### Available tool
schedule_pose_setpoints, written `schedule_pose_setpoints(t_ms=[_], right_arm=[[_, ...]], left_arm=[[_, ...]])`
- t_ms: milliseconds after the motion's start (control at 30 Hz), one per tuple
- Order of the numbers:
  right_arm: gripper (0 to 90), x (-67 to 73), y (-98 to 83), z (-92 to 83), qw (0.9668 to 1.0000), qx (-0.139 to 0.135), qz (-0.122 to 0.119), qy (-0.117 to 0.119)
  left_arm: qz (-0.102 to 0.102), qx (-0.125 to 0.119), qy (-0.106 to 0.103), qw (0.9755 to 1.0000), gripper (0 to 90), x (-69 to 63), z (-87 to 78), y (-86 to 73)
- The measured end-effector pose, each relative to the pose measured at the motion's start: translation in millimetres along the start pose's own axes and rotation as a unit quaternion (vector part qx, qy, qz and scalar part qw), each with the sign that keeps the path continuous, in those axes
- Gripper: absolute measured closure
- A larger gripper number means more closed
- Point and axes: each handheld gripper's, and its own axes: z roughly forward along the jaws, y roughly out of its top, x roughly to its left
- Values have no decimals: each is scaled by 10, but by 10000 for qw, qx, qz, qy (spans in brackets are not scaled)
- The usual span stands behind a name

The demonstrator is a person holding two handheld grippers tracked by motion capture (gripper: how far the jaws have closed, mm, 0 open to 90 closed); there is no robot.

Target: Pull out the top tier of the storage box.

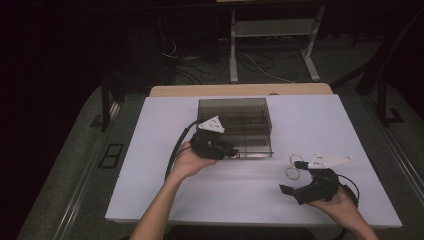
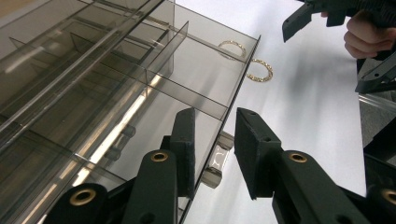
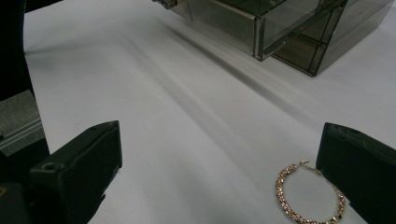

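The smoky transparent plastic organiser box with divided drawers (image 1: 235, 122) is standing at the middle of the white table (image 1: 150, 150), and its bottom drawer (image 2: 187, 88) is already sitting pulled out toward the person; the left gripper (image 1: 227, 150) is lingering at the drawer's small clear handle (image 2: 217, 161), with its black jaws parted on either side of that handle and not pressing on it, so the grip is looking released rather than clenched; the opening step is judged done. What is left, by the look of it, is the loading: two gold chain bracelets (image 1: 293, 167) are lying on the bare table, well outside the box, one just beside the other, near the drawer's right front corner; in the right gripper view one gold bracelet (image 3: 310, 196) is lying just beside the right-hand jaw; the right gripper (image 1: 295, 189) is hovering near them with its jaws spread wide and grasping nothing; neither bracelet is lifted yet, no compartment is showing jewellery, and afterwards the drawer is probably needing pushing back in.
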Motion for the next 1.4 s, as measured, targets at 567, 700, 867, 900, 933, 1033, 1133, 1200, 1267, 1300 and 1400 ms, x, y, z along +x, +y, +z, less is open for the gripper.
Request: schedule_pose_setpoints(t_ms=[567, 700, 867, 900, 933, 1033, 1133, 1200, 1267, 1300, 1400], right_arm=[[0, 6, 3, -10, 10000, -30, -10, 4], [0, 9, 6, -17, 10000, -43, -4, 13], [0, 14, 7, -16, 10000, -41, -6, 10], [0, 14, 7, -16, 10000, -41, -6, 10], [0, 15, 7, -18, 10000, -45, -10, 5], [0, 18, 8, -17, 10000, -47, -15, 2], [0, 21, 9, -16, 10000, -56, -13, 5], [0, 22, 9, -17, 10000, -53, -9, 4], [0, 19, 8, -18, 10000, -49, -13, 5], [0, 18, 8, -19, 10000, -53, -9, 9], [0, 12, 8, -20, 10000, -74, -29, -6]], left_arm=[[-135, -113, 187, 9997, 590, -40, -222, -8], [-256, -201, 218, 9992, 530, -60, -300, -35], [-363, -284, 243, 9986, 448, -83, -381, -81], [-363, -284, 243, 9986, 435, -83, -381, -81], [-386, -304, 246, 9985, 435, -88, -391, -87], [-436, -380, 230, 9981, 377, -91, -423, -108], [-496, -460, 254, 9974, 352, -92, -461, -138], [-543, -513, 255, 9969, 330, -89, -483, -159], [-616, -569, 243, 9962, 293, -94, -506, -184], [-613, -604, 268, 9959, 273, -97, -518, -200], [-775, -702, 370, 9938, 172, -111, -553, -252]])
